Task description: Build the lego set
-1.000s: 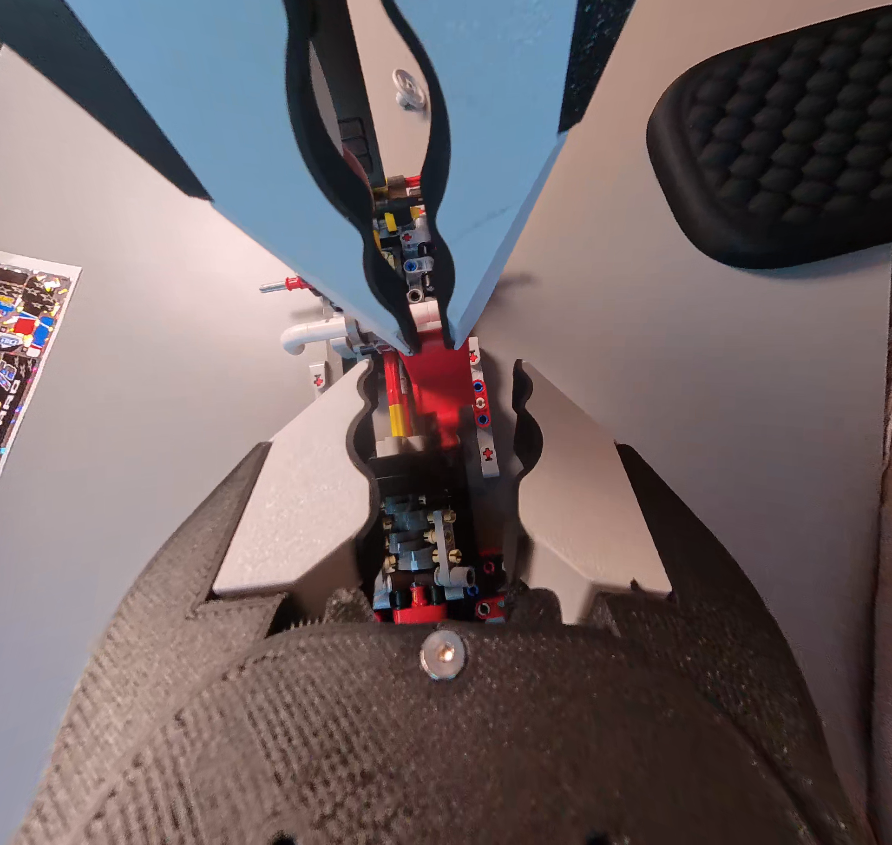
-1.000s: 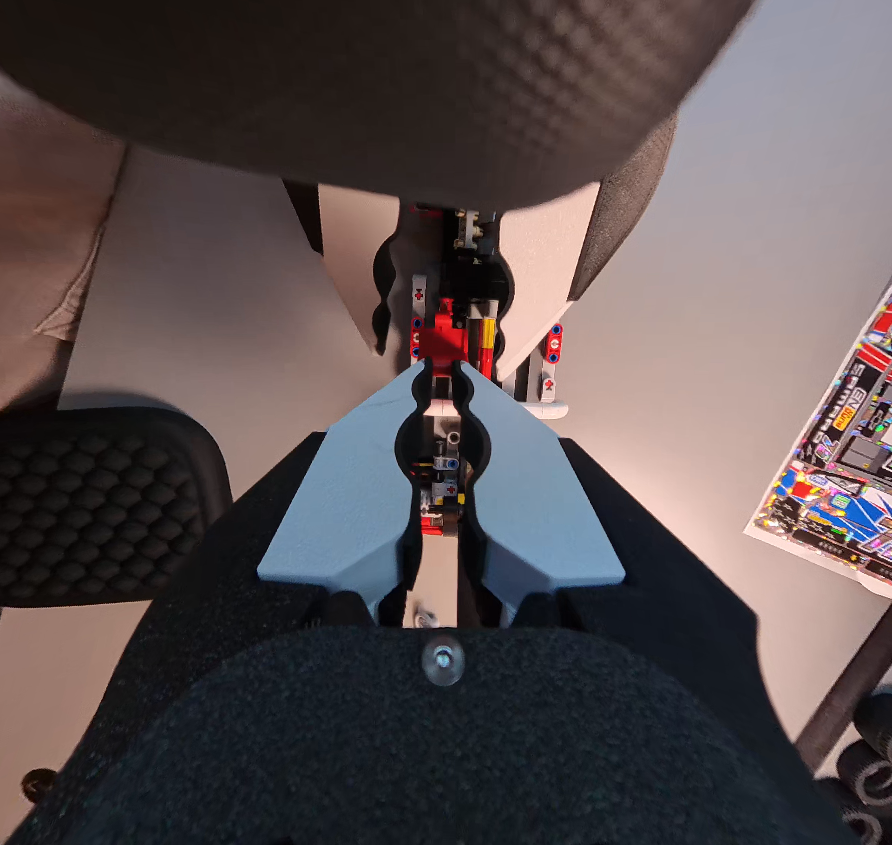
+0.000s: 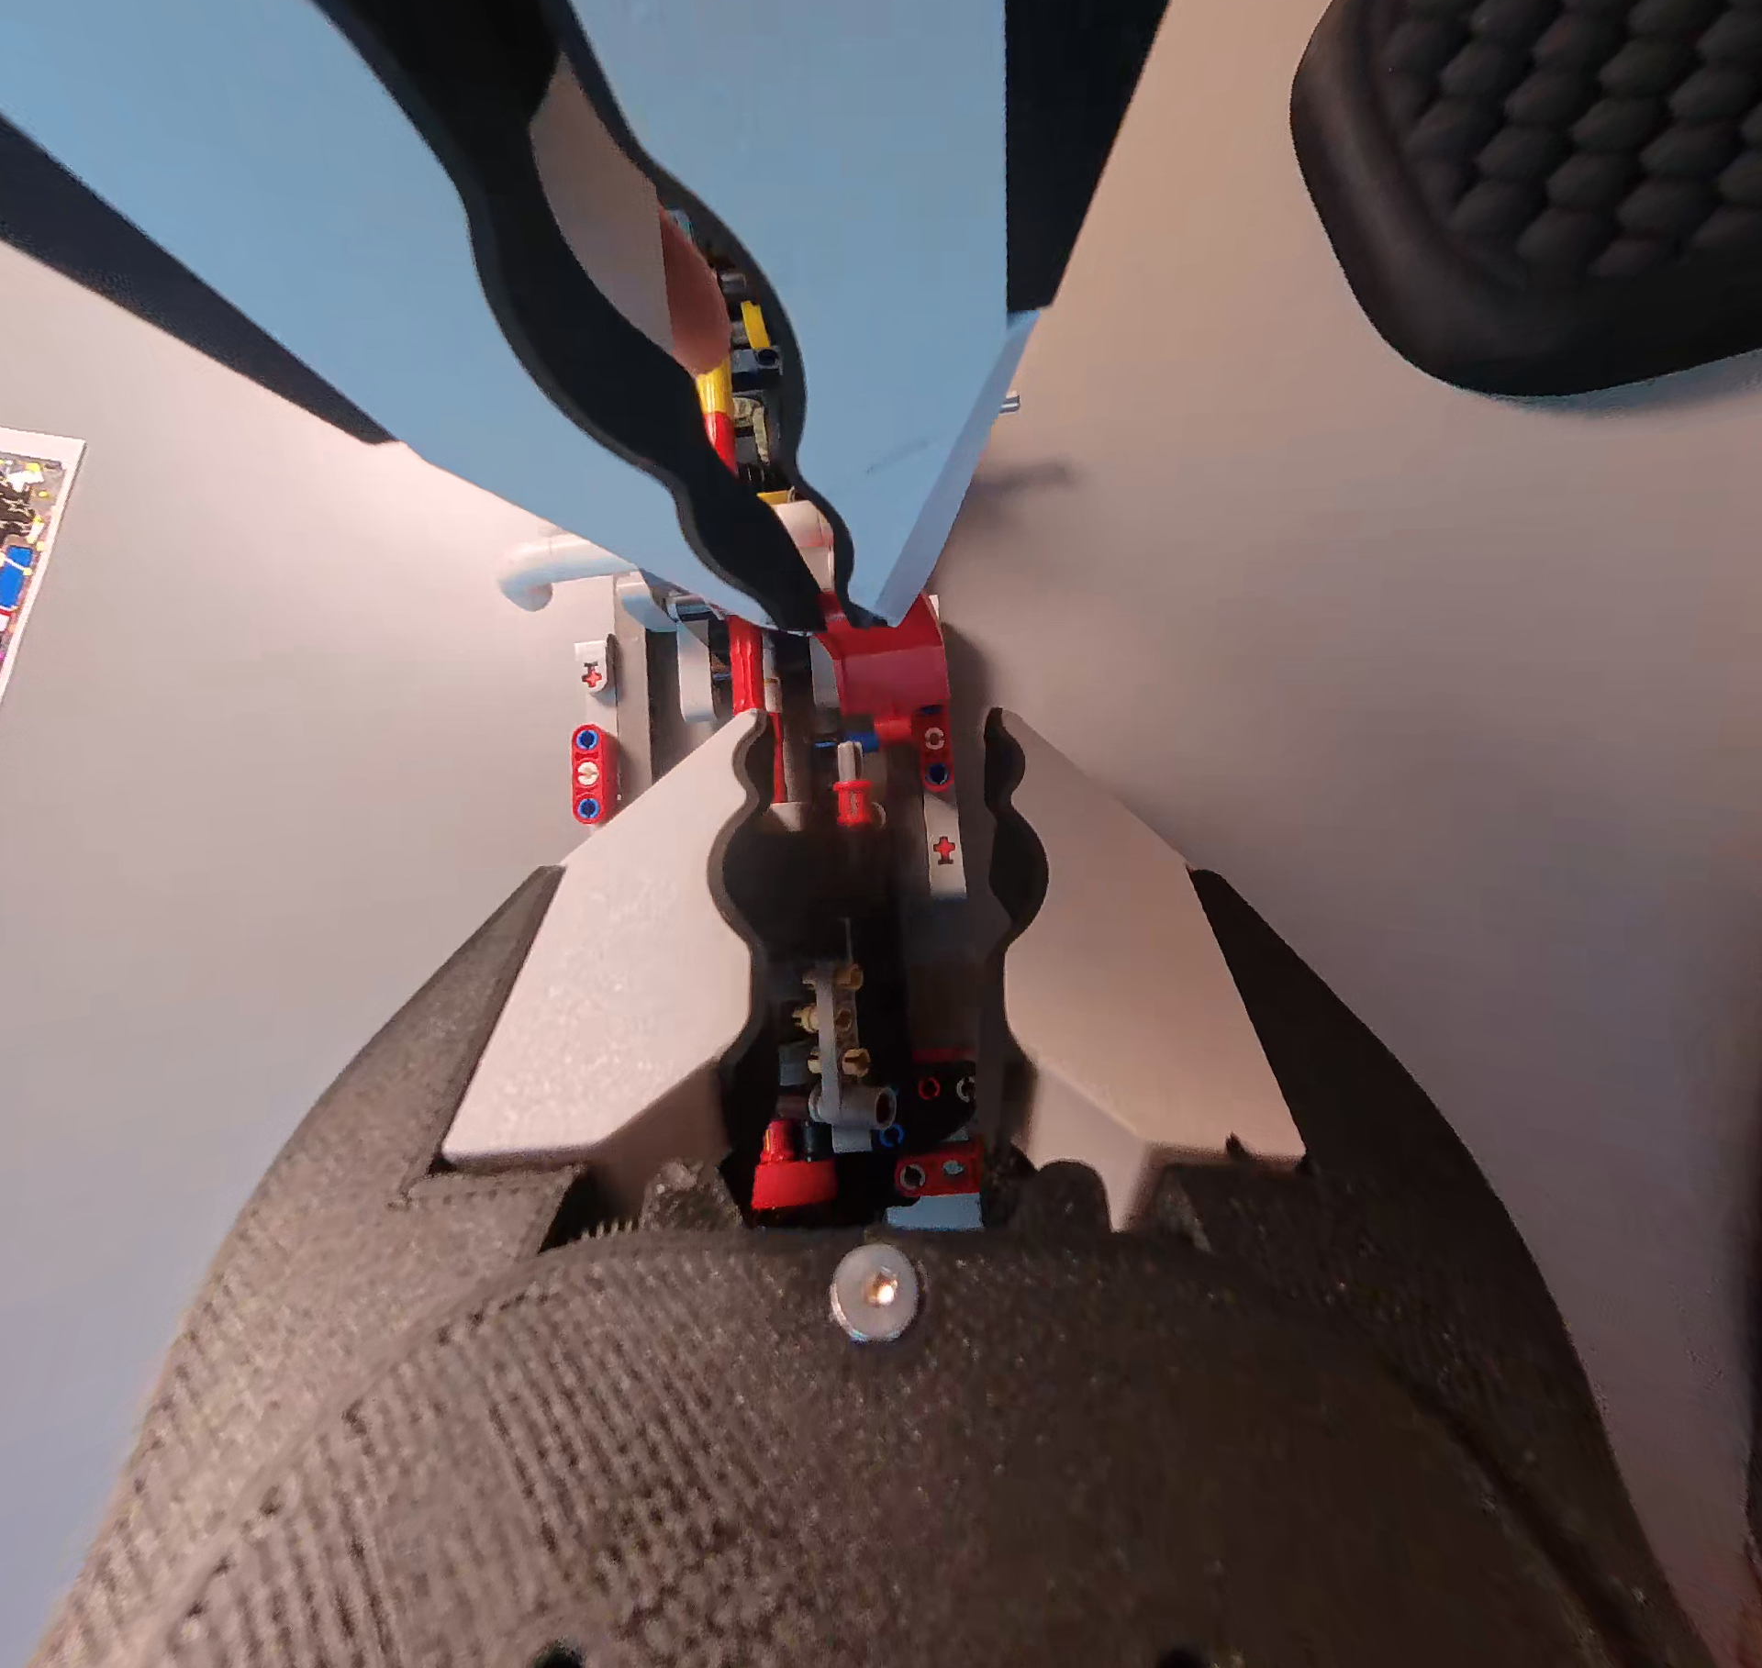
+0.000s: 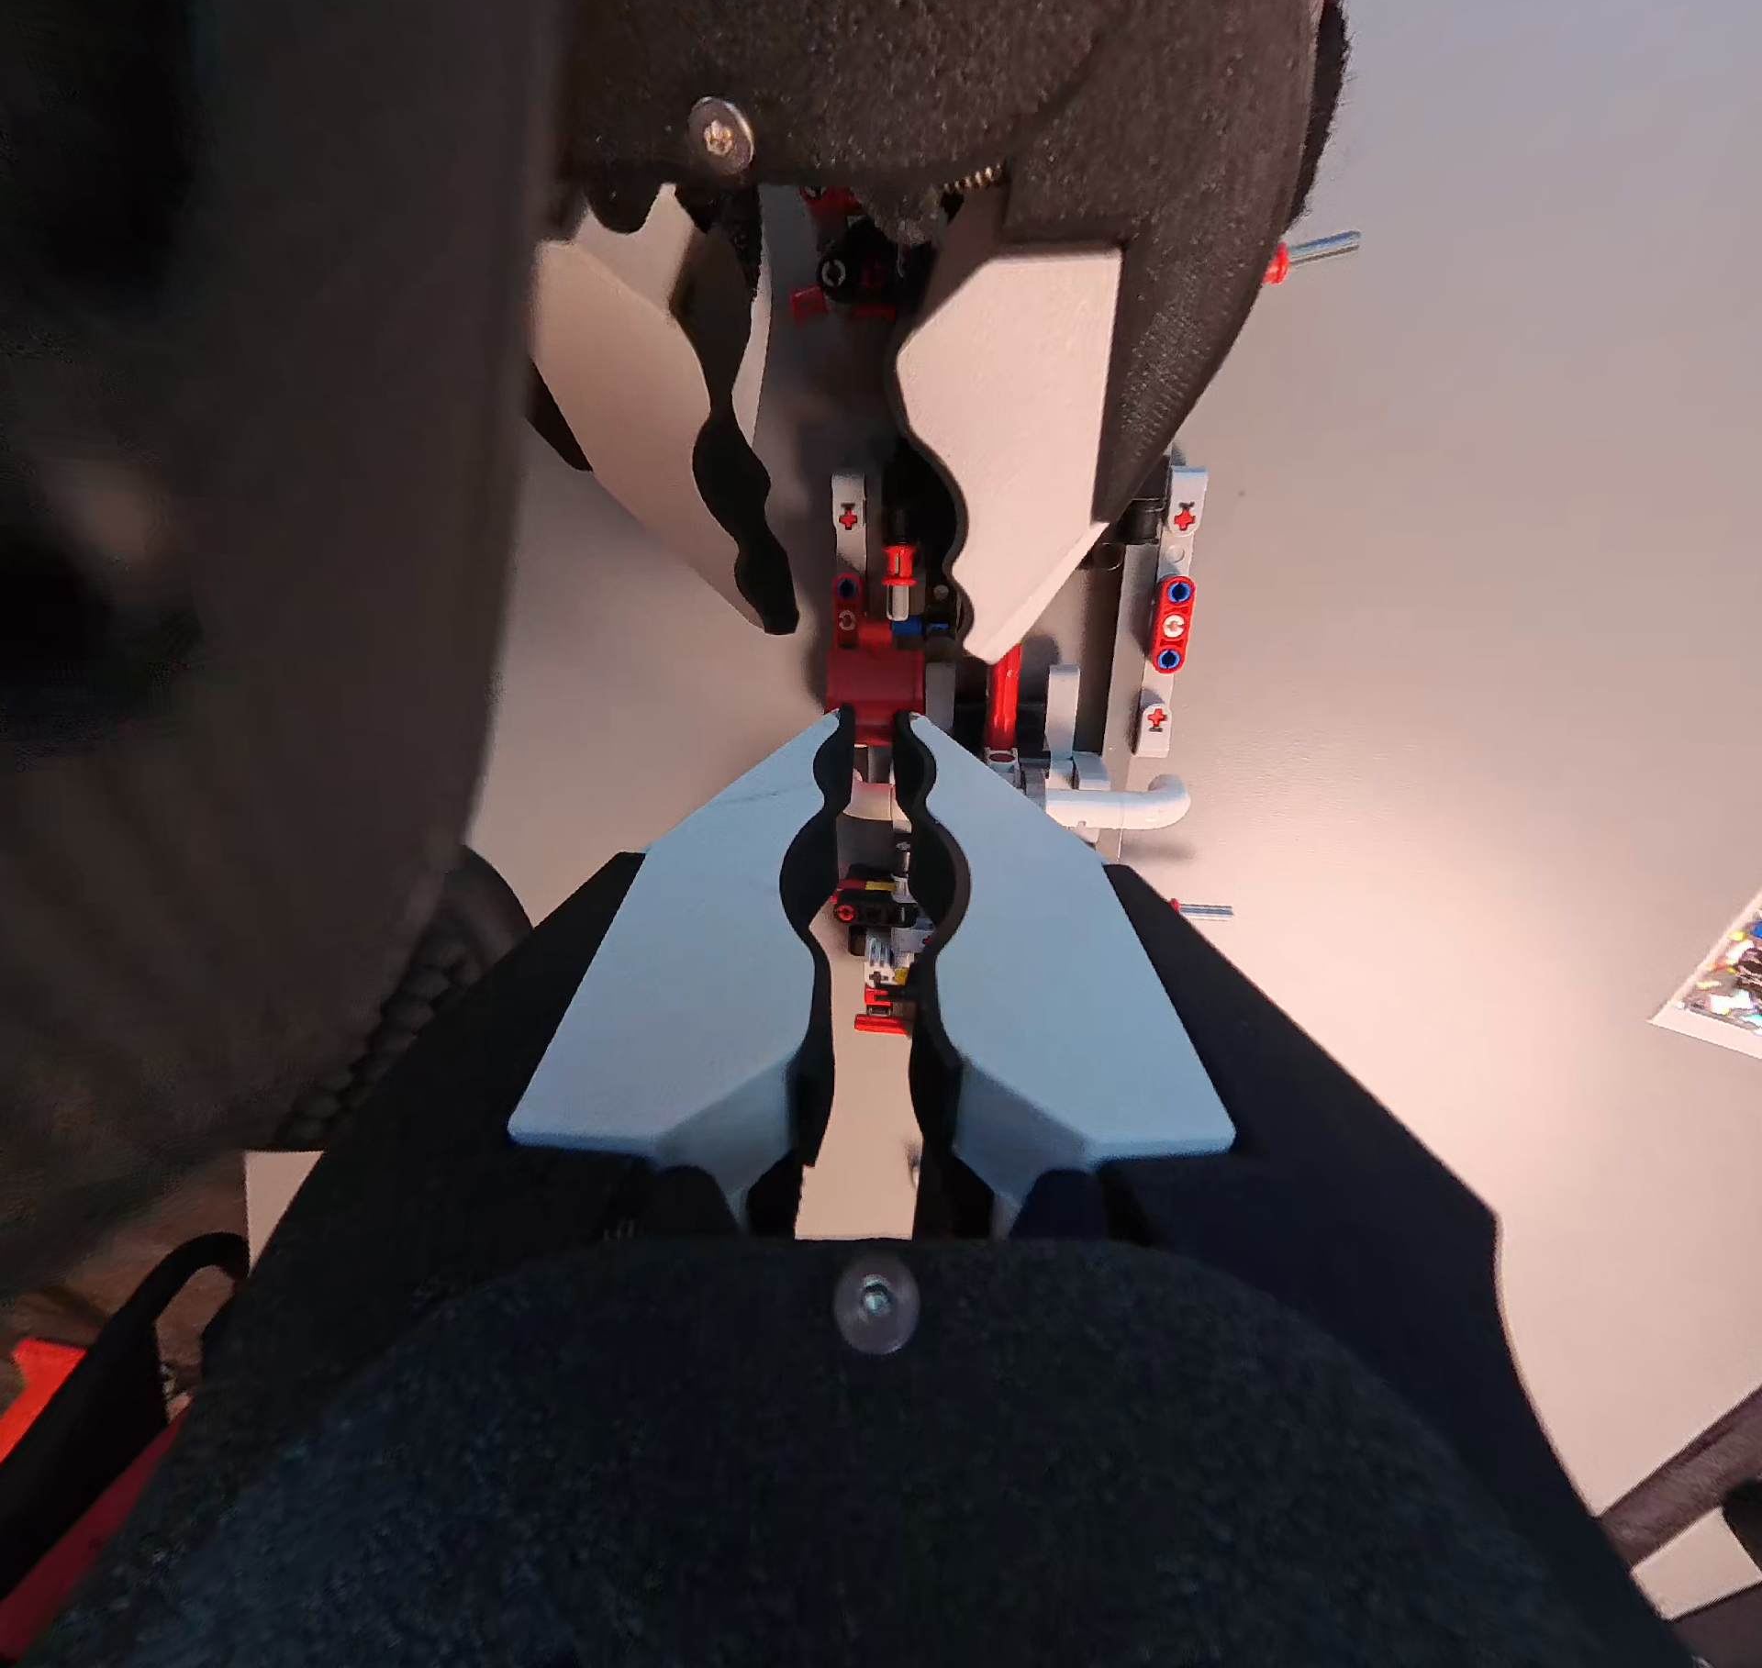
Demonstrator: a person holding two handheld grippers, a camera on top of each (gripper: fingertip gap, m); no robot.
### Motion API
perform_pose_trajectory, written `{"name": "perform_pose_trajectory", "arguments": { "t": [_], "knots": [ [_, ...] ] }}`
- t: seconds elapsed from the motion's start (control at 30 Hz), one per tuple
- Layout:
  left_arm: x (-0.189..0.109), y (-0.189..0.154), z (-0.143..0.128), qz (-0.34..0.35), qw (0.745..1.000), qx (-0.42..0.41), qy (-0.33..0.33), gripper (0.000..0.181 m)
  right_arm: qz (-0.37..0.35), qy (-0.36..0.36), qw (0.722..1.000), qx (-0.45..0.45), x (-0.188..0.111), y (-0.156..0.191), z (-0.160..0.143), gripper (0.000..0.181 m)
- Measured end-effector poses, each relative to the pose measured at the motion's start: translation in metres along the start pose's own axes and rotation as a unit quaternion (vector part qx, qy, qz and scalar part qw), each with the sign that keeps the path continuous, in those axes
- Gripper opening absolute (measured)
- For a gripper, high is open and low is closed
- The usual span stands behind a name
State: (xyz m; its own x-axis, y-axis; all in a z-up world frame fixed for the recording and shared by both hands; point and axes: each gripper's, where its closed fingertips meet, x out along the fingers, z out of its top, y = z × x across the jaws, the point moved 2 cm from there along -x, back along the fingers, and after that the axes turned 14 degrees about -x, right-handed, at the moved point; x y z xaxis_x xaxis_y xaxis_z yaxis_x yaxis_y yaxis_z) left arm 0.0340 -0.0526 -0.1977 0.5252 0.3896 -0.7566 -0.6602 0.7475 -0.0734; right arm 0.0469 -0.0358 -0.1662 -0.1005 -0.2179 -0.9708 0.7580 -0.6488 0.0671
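A partly built lego model (image 3: pixel 839 1031) of black, grey and red technic parts lies over the pale table (image 3: pixel 1335 764). My left gripper (image 3: pixel 872 731), with grey fingers, is closed around the model's black middle section. My right gripper (image 4: pixel 870 717), with blue fingers, comes from the opposite side and is shut on the red piece (image 4: pixel 872 674) at the model's end. In the left wrist view the right gripper (image 3: pixel 853 617) pinches that red piece (image 3: pixel 887 669) just beyond my left fingertips. A white curved pipe (image 4: pixel 1135 802) sticks out of the model's side.
A sticker sheet (image 3: pixel 29 555) lies at the table's left edge and also shows in the right wrist view (image 4: pixel 1726 993). A black padded armrest (image 3: pixel 1545 126) sits at the upper right. A loose axle with a red end (image 4: pixel 1316 250) and a small pin (image 4: pixel 1203 909) lie on the table. Both grippers' tips are close together, under 4 cm apart.
The model has shifted and turned between my left fingers, which stand slightly closer together. The right gripper has swung to a new angle, still shut on the model's end.
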Motion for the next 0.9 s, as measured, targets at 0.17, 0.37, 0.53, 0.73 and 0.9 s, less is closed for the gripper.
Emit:
{"name": "perform_pose_trajectory", "arguments": {
  "t": [0.17,0.37,0.53,0.73,0.9],
  "knots": [
    [0.0032,0.0018,0.0008,0.024,1.000,0.003,0.015,0.034,-0.010,0.005,1.000,-0.004,0.0035,-0.0008,0.0021,0.005],
    [0.0052,0.0039,-0.0020,0.057,0.997,0.020,0.038,0.024,-0.022,0.009,1.000,-0.001,0.0019,-0.0002,-0.0002,0.004],
    [0.0063,0.0037,-0.0010,0.061,0.997,0.021,0.048,0.024,-0.027,0.008,1.000,-0.003,0.0014,0.0000,-0.0012,0.005],
    [0.0069,0.0038,-0.0002,0.062,0.996,0.022,0.055,0.024,-0.041,0.007,0.999,0.004,0.0011,-0.0027,-0.0008,0.005],
    [0.0077,0.0046,0.0009,0.058,0.996,0.023,0.069,0.023,-0.054,-0.001,0.998,0.016,0.0002,-0.0063,-0.0026,0.005]
  ]
}}
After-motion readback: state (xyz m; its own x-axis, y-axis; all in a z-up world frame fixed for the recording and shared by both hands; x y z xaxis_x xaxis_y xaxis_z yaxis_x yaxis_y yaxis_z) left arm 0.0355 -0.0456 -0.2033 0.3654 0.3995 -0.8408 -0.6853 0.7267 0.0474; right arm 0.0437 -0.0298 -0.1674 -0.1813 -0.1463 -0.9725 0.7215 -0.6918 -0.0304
